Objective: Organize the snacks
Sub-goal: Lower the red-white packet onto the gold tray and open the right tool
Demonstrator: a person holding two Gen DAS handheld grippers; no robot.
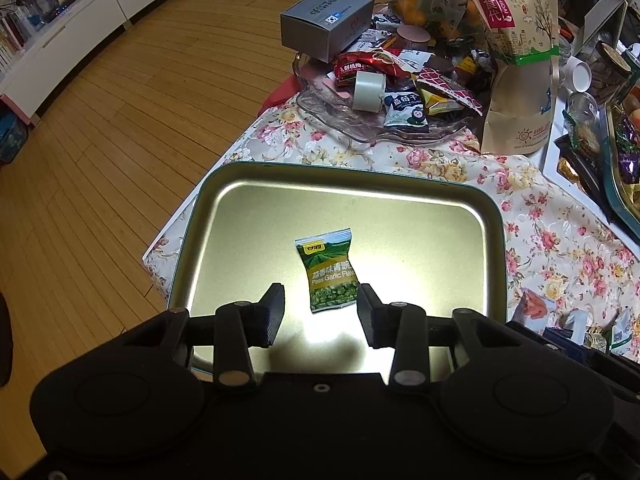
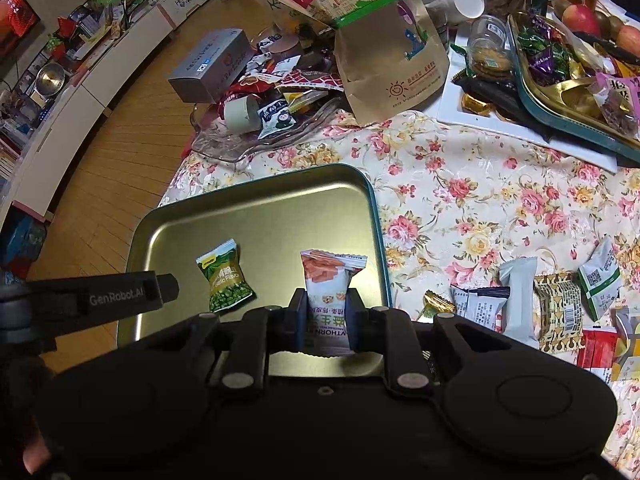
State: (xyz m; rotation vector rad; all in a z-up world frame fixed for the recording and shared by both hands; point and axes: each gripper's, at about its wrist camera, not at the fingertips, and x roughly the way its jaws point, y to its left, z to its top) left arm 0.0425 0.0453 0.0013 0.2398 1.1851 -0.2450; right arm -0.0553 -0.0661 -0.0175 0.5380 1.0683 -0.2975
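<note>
Right gripper (image 2: pixel 322 300) clamped on orange packet (image 2: pixel 329 280) above tray (image 2: pixel 256 196) at lower centre, left gripper (image 1: pixel 320 300) wide over green pea packet (image 1: pixel 330 270) lying mid-tray, loose snacks (image 2: pixel 516 304) on counter (image 2: pixel 460 200) at right

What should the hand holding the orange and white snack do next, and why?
Probably lower it a bit and let go. The right tool is shut on the orange and white snack packet, held over the metal tray. The green pea packet already lies there, with bare tray beside it. The left tool is open and holds nothing.
</note>
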